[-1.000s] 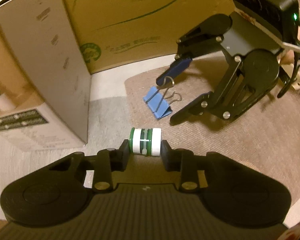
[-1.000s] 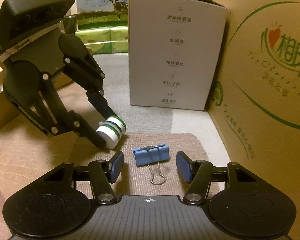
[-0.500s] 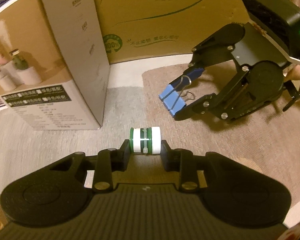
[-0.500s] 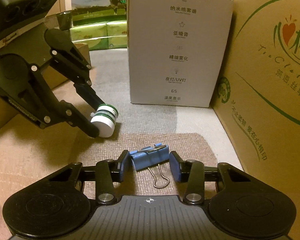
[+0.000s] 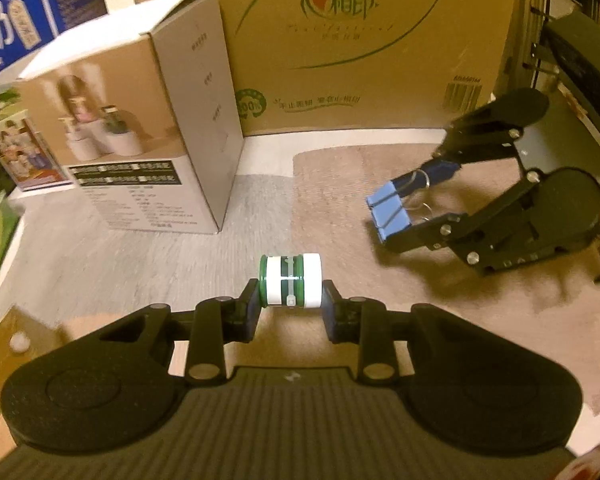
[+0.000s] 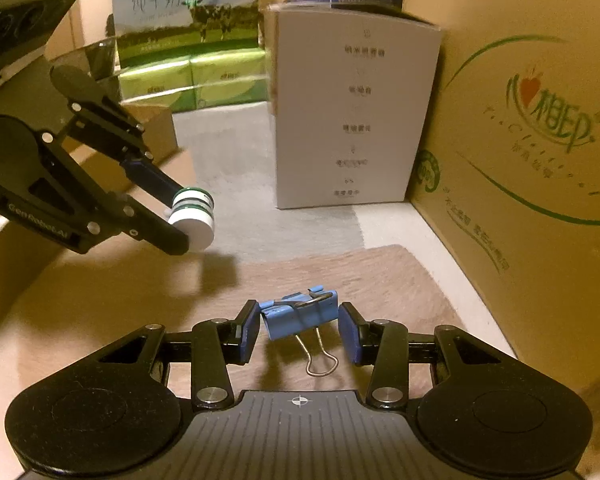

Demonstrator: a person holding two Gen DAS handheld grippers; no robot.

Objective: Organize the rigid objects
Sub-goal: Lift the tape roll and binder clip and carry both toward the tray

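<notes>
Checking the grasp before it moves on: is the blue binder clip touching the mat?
Apart. The left wrist view shows the binder clip lifted in the right gripper, clear of the mat.

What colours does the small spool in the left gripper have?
The spool has green and white bands; the left wrist view shows it best, between the left gripper fingers.

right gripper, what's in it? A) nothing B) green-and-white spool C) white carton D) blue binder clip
D: the right gripper holds the blue binder clip between its pads, wire handles hanging toward the camera; the green-and-white spool is in the left gripper.
</notes>
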